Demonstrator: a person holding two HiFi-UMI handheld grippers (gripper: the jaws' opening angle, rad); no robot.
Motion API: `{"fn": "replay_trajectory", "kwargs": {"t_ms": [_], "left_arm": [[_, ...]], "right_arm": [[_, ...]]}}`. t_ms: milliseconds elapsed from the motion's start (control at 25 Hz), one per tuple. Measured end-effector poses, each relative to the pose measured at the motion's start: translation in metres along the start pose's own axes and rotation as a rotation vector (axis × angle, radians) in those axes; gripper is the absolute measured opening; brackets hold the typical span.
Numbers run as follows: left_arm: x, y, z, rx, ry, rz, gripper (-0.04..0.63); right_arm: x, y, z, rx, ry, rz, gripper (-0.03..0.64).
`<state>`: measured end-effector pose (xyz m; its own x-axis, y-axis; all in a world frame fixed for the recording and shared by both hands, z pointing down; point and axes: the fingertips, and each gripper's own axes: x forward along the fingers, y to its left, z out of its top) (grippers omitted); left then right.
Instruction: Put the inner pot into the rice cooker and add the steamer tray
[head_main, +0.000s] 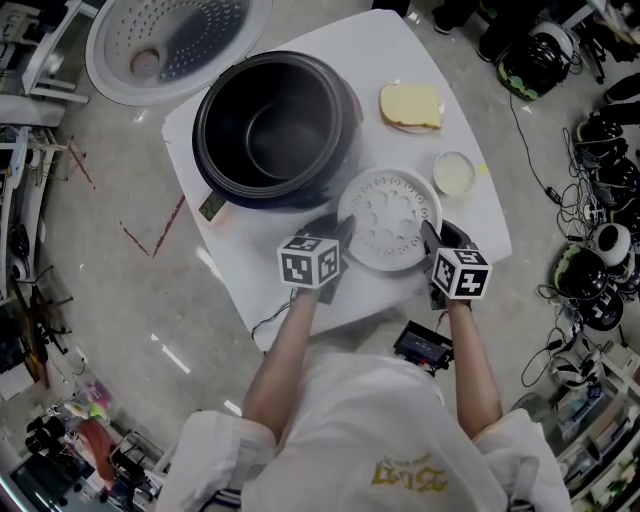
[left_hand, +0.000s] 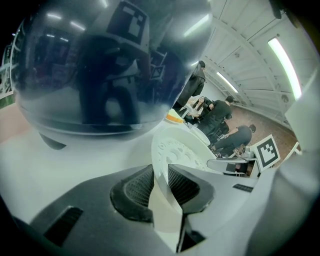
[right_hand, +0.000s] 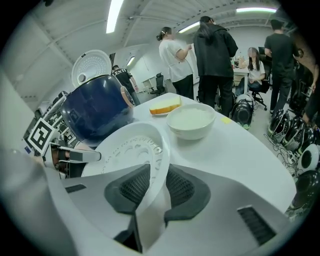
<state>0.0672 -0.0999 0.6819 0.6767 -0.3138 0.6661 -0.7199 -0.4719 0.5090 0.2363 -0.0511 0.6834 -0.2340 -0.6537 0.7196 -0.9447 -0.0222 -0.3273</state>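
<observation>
The white perforated steamer tray (head_main: 390, 215) lies flat on the white table (head_main: 475, 210), just in front of the dark rice cooker (head_main: 275, 125). The cooker's inner pot (head_main: 280, 140) sits inside it, and the white lid (head_main: 180, 35) stands open behind. My left gripper (head_main: 340, 232) grips the tray's left rim. In the left gripper view the rim (left_hand: 177, 150) runs between the pads of the left gripper (left_hand: 161, 185). My right gripper (head_main: 432, 238) grips the right rim. There the tray (right_hand: 130, 147) passes between the pads of the right gripper (right_hand: 152, 187).
A small white bowl (head_main: 454, 173) stands just right of the tray, and a yellow slab on a plate (head_main: 410, 105) lies behind it. Cables and gear (head_main: 590, 250) crowd the floor to the right. Several people stand beyond the table in the right gripper view.
</observation>
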Motion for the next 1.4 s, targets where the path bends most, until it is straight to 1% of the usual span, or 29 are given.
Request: {"fn": "replay_trajectory", "kwargs": {"t_ms": [400,720,1080,1280,1400], "left_arm": [[-0.020,-0.011,0.003,0.012,-0.027,-0.017,0.098],[-0.042,-0.024,0.012,0.062,-0.053,-0.044,0.100],[-0.067,-0.041,0.023,0.099,-0.087,-0.085,0.098],[-0.079,-0.051,0.031,0.150,-0.109,-0.115,0.100],[-0.085,-0.054,0.035,0.162,-0.123,-0.126,0.100]], "right_arm": [[-0.023,0.012,0.005,-0.001,-0.043,-0.004,0.103],[-0.047,0.024,0.013,0.013,-0.092,-0.026,0.097],[-0.079,0.039,0.025,0.016,-0.155,-0.053,0.091],[-0.096,0.044,0.035,0.018,-0.202,-0.081,0.084],[-0.102,0.050,0.037,0.018,-0.218,-0.088,0.084]]}}
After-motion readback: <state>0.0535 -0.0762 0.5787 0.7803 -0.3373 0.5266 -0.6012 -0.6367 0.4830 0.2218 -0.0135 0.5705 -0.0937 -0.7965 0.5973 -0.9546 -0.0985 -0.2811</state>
